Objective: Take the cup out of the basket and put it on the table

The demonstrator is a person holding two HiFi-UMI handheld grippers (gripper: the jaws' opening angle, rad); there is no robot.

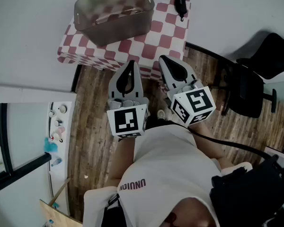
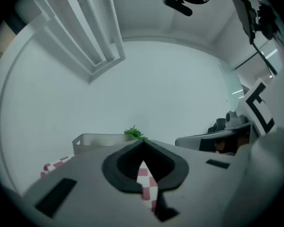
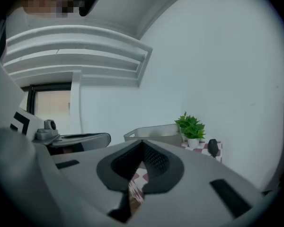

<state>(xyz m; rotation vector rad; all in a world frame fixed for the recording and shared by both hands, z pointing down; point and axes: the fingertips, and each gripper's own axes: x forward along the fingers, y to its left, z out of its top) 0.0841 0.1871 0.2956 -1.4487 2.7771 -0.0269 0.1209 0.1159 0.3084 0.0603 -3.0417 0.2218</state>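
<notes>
Only the head view looked down into the basket (image 1: 113,13) on the checkered table (image 1: 168,34), and the cup could not be made out in it. The left gripper (image 1: 130,63) and right gripper (image 1: 162,58) were held level, side by side, pointing at the table, both closed and empty. The shirt's print was upside down.

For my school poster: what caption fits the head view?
Left grey tool and right grey tool, both shut and empty, point toward a translucent grey plastic basket on a red-and-white checkered table.
</notes>
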